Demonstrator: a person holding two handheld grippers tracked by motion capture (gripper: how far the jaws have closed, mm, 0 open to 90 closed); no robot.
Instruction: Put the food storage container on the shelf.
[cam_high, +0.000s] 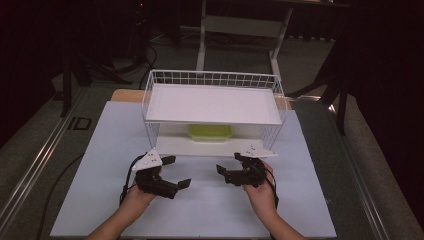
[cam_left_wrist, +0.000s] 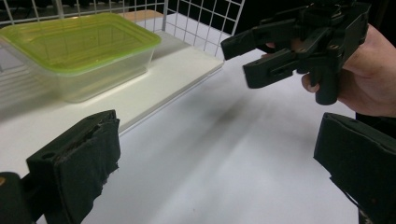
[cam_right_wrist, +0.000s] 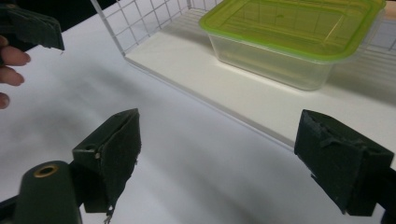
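— Home or lab?
— Lab, clearly. Dark curtains all round, bare white tabletop (cam_high: 210, 210) set on a grey floor.
— More signs?
— Floor rails (cam_high: 35, 155) at left, loose cables (cam_high: 145, 55), a desk frame (cam_high: 240, 30) behind. Lone wire rack (cam_high: 212, 107) staged like a test prop.

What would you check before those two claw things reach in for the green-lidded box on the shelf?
1. Left gripper jaws wide apart, nothing between them: ok.
2. Right gripper jaws wide apart, nothing between them: ok.
3. Green-lidded box sits flat on the lower shelf of the wire rack: ok.
4. Lid seated all round the box: ok on the sides seen.
5. Open front of the lower shelf free of obstacles: ok.
6. Whether the box holds anything: cannot tell.
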